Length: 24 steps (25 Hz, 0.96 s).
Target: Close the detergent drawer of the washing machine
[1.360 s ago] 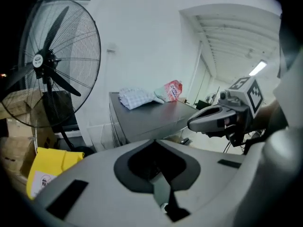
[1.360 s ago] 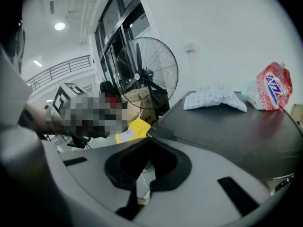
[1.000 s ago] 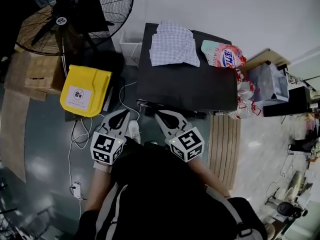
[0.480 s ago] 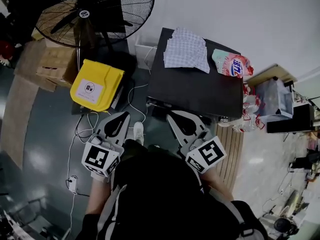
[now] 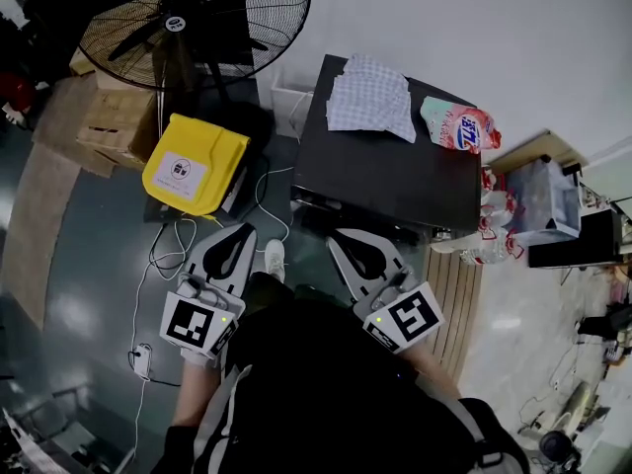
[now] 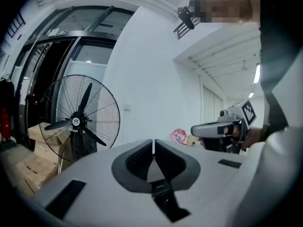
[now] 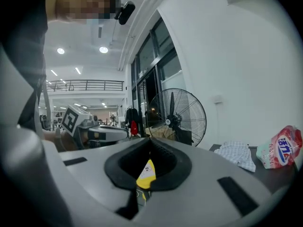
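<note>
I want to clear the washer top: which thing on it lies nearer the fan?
The checked cloth; the pink bag lies to its right, farther from the fan.

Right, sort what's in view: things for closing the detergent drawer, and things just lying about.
For the job: black-topped washing machine, left gripper, right gripper, both shut.

Lying about: checked cloth, pink detergent bag, black pedestal fan, yellow plastic box, cardboard boxes.
</note>
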Motion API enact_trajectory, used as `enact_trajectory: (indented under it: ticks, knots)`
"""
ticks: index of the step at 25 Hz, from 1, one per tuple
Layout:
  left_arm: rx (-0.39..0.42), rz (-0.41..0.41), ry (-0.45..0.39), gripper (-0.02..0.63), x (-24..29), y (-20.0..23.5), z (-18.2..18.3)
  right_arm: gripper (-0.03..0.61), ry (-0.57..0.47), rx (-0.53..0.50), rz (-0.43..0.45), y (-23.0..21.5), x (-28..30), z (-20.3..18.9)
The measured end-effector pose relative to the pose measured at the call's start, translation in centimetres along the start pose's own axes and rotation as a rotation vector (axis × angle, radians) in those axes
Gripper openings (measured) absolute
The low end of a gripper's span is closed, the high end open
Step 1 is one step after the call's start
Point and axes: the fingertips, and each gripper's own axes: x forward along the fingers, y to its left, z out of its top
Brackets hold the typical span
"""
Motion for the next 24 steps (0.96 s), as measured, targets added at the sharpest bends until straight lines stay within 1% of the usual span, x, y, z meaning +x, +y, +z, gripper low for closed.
enact_trajectory:
  ticks: [8,12,24]
  knots:
    - [-0.012,-0.005,0.019,0.011,-0.2,-0.8,-0.8,0.015,0.011,0.023,-0.004,0.1,-0.6,-0.8]
    - [-0.026,-0.023,0.007,0.011,-0.1,-1.3,-0.9,0.015,0.010,0.031,0.002,0.1,-0.9,-1.1]
    - [-0.025,-0.047,0.035,0.011,0.3,-2.6,-1.7,0.015,0.010,0.064,0.004,0.0,-1.5,-1.7]
